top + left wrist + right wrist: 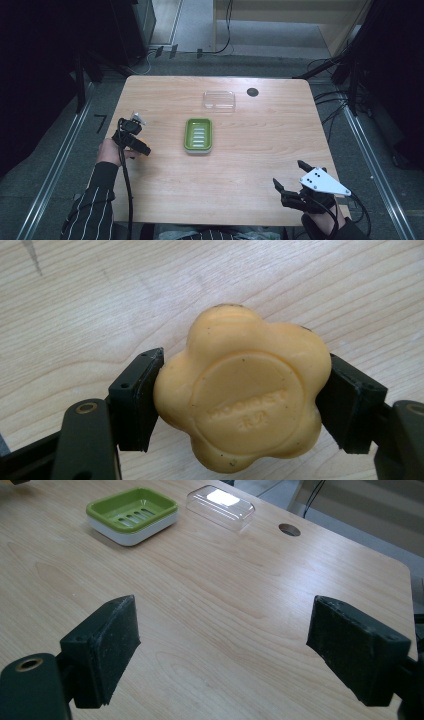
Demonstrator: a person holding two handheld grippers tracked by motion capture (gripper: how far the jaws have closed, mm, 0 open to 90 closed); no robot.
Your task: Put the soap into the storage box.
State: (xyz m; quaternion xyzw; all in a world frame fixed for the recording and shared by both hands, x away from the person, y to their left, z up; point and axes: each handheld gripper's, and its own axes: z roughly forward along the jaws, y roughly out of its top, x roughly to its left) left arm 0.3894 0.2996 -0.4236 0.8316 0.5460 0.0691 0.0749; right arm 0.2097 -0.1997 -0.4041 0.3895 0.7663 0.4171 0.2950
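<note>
A yellow flower-shaped soap bar (235, 365) with a stamped round centre sits between the black jaws of my left gripper (245, 396), which is shut on its two sides over the wooden table. In the high view the left gripper (133, 137) is near the table's left edge, left of a green soap dish (199, 135) with a slotted insert. My right gripper (289, 173) is at the front right, open and holding nothing. In the right gripper view the right gripper (225, 645) faces bare wood, with the green soap dish (132, 512) far off.
A clear plastic lid (219, 99) lies behind the dish, also seen as the clear lid (221, 506) in the right gripper view. A dark round cable hole (252, 92) is near the table's (260, 150) far edge. Cables run on the floor around it.
</note>
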